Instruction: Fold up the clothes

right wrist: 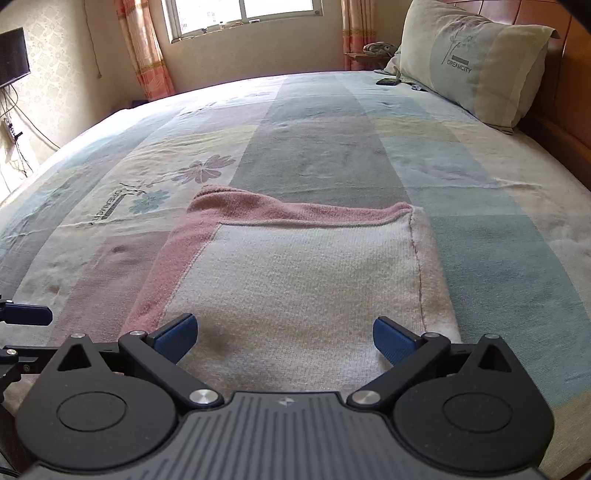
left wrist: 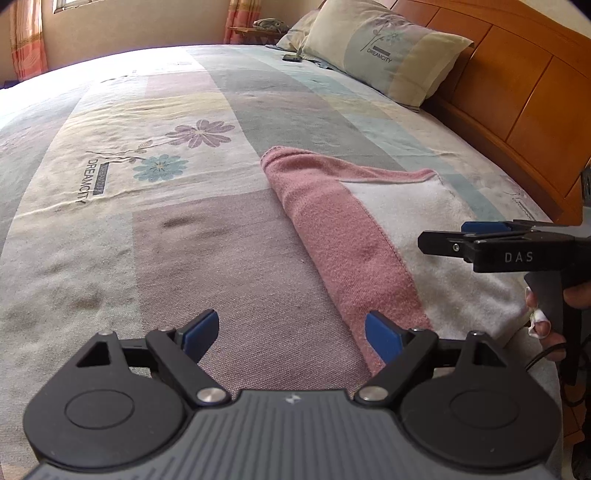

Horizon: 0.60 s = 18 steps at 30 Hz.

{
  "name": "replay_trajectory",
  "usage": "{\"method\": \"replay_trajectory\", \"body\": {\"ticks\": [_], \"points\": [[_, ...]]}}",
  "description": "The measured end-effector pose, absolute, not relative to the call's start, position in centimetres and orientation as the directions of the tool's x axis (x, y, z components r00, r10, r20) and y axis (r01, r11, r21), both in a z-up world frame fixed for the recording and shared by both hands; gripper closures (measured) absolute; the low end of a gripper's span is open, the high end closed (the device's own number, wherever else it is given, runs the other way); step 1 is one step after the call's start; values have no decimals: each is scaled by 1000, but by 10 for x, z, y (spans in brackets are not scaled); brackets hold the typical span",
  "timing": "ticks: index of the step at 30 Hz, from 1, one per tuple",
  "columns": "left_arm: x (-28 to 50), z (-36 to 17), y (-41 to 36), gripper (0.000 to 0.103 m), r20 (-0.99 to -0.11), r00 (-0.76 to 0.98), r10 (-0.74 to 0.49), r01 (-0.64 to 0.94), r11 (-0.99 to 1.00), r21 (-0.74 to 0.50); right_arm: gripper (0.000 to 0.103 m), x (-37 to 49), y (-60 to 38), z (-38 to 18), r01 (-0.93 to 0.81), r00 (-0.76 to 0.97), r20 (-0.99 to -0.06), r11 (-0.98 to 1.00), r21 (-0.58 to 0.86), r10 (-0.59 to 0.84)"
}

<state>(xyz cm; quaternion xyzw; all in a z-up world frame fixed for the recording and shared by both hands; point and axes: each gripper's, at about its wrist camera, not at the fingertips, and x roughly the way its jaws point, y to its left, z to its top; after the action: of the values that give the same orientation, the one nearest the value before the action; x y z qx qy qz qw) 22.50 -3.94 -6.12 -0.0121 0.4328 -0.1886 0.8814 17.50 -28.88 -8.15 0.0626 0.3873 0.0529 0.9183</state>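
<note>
1. The folded towel (right wrist: 303, 273) is the landmark; it lies flat on the patchwork bedspread (right wrist: 325, 140), white face up, with a pink band along its far edge and down its left side.
2. The left gripper (left wrist: 291, 334) hovers just beside the towel's near left corner; its blue-padded fingers (left wrist: 201, 332) are spread wide with nothing between them; the right-hand pad overlaps the pink band (left wrist: 332, 229) in the left wrist view, though whether it touches cannot be told.
3. The right gripper (right wrist: 286, 334) hangs over the towel's near edge, released, jaws splayed apart and empty; white cloth shows between them.
4. Beyond the towel, toward the wooden headboard (left wrist: 517, 103), a pillow (right wrist: 476, 62) leans; a small dark object (right wrist: 388, 82) lies on the bedspread just before it.
5. Far past the towel stand a window (right wrist: 243, 14) and orange curtains (right wrist: 146, 48).
</note>
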Motion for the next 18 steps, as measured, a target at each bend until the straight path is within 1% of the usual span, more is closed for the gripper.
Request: {"method": "replay_trajectory", "body": {"ticks": [3, 7, 11, 15, 16, 18], "points": [[226, -62, -34, 16, -756, 555, -347, 315, 929, -195, 0, 180, -281, -83, -67, 698, -695, 982, 178, 173], [227, -64, -28, 16, -753, 556, -353, 306, 929, -210, 0, 180, -277, -97, -62, 707, -687, 982, 177, 168], [229, -64, -20, 16, -744, 565, -357, 290, 930, -225, 0, 182, -273, -81, -23, 681, -718, 985, 172, 141], [228, -63, -14, 16, -735, 577, -356, 287, 931, -226, 0, 177, -248, -65, -141, 732, -646, 976, 166, 216], [228, -63, -11, 16, -735, 580, -352, 281, 933, -224, 0, 178, -242, -64, -172, 731, -638, 970, 171, 242], [228, -63, -5, 16, -739, 582, -340, 267, 938, -221, 0, 184, -229, -72, -208, 705, -657, 963, 168, 267]]}}
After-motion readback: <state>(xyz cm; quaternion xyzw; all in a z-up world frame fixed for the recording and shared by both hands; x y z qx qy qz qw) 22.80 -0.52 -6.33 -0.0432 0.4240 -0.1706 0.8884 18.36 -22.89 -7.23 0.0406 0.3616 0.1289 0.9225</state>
